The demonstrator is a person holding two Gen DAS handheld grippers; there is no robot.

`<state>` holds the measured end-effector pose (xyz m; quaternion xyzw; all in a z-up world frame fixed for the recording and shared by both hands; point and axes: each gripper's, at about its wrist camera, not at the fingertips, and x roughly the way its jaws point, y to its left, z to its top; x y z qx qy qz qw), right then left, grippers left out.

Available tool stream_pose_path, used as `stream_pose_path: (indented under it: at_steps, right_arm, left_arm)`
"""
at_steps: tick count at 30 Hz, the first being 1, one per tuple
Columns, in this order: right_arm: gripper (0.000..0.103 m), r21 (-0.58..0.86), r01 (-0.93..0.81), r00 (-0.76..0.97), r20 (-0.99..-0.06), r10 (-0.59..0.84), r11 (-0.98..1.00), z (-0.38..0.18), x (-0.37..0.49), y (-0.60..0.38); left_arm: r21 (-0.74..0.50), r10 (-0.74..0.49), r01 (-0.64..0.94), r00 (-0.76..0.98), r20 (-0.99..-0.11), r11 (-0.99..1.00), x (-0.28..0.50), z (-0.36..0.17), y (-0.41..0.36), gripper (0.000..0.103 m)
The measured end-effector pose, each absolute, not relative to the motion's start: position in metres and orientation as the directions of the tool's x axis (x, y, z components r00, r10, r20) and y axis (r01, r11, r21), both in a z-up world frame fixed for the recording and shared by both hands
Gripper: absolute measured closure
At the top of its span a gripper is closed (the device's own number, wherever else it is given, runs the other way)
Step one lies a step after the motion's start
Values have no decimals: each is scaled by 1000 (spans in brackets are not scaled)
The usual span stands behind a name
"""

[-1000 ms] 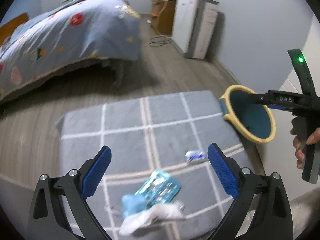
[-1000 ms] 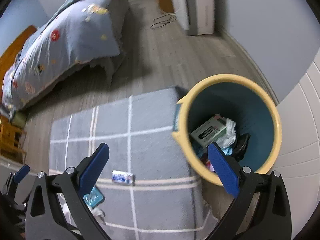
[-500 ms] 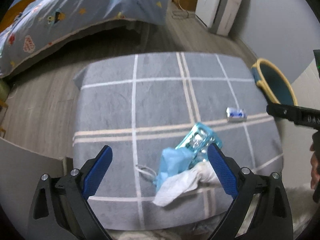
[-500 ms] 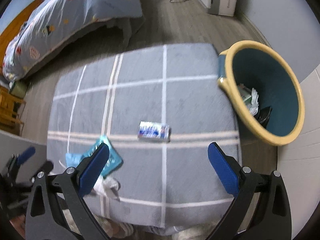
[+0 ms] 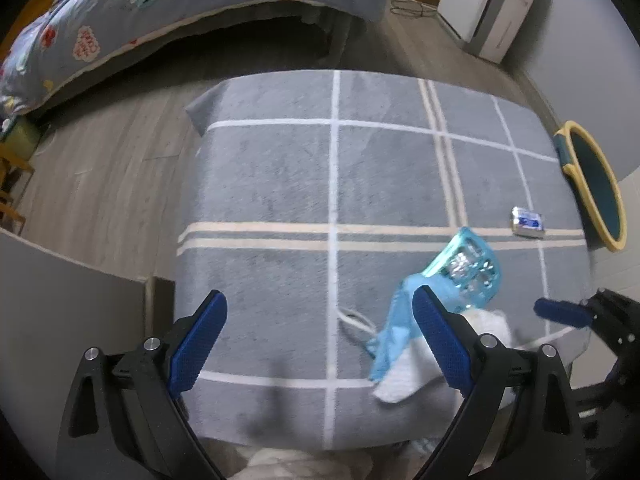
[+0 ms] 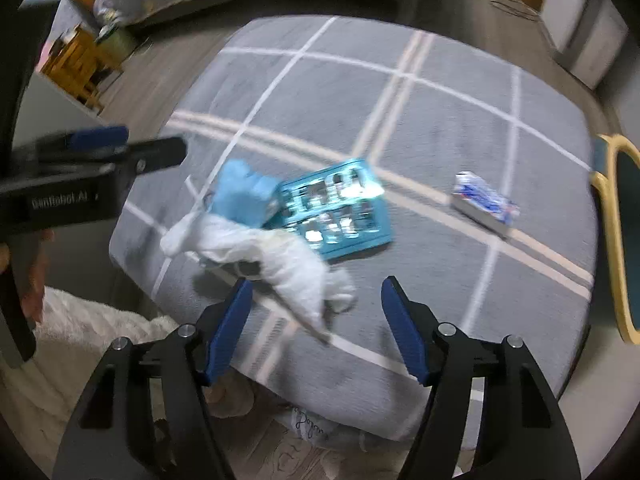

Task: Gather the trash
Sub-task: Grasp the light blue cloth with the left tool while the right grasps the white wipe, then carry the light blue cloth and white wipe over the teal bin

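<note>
On a grey checked cushion lie a crumpled white tissue, a light blue cloth piece, a teal blister pack and a small white and blue wrapper. My right gripper hangs just above the tissue's near end, jaws closing, pads clear of it. My left gripper is open over bare cushion, with the tissue, cloth and blister pack just beyond its right finger. A yellow-rimmed teal bin stands by the cushion's right edge.
A bed with a patterned blue cover stands beyond the cushion across a strip of wood floor. A white cabinet is at the far right wall. White fluffy fabric and a hand lie at the cushion's near left edge.
My right gripper swung from above the bin to the trash pile, dropped closer and narrowed its jaws. The left gripper sank toward the cushion and now sits left of the pile.
</note>
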<state>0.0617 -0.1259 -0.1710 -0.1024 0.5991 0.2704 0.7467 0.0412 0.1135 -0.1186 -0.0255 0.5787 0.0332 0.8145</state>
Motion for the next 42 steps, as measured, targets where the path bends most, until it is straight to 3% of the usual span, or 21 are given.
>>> stream_pose_path:
  at_steps: [4,5,6,11,17,20,23,29,30,31,34,42]
  right_arm:
    - [54,171,-575,82,-961,265,800,-188,56,-109]
    - [66,163,-583,78,-964,254,796,-192,55,-105]
    - [86,156,-594,66,-968,241,789,-195,54,-102]
    - [86,144,-609,65,-971,229,780,-173,54,-107]
    - [87,-31,-697,179,-975,132,717,-124,65,-123]
    - [87,-68,-643,223,-969,102,763,-113,81,-154]
    - [87,10,-517,204,-970,134,856,-114,108,-189]
    - [87,84,-389,261,-945,197,917,-99,129,-219]
    - [87,95,-381,261,-943,206,920,-98,131,-221]
    - [87,95,-378,264,-942,206,921,-98,132,-222]
    - [87,90,-370,270,-942,200,925,-97,135,-224]
    - [87,122,-328,312,-922,229,937,-84,138,-238]
  left_arm:
    - [-15,16,-94,317,-948,996,41,-121,118,9]
    - [-19,12,-94,315,-949,995,41,-122,118,9]
    - [-25,6,-94,313,-950,995,42,-122,119,10]
    - [-68,-42,-77,305,-951,995,44,-125,115,15]
    - [-102,-85,-42,292,-953,994,49,-132,100,18]
    - [-81,-78,0,269,-960,997,50,-141,89,19]
    - [-63,-72,46,241,-968,997,50,-150,77,22]
    - [-56,-81,136,181,-980,989,53,-170,53,55]
    - [-47,-75,159,175,-982,986,53,-172,49,69]
    - [-37,-67,170,173,-983,985,52,-173,45,74]
    - [-8,-45,183,201,-978,983,53,-168,41,80]
    - [61,-16,171,419,-908,983,55,-112,28,81]
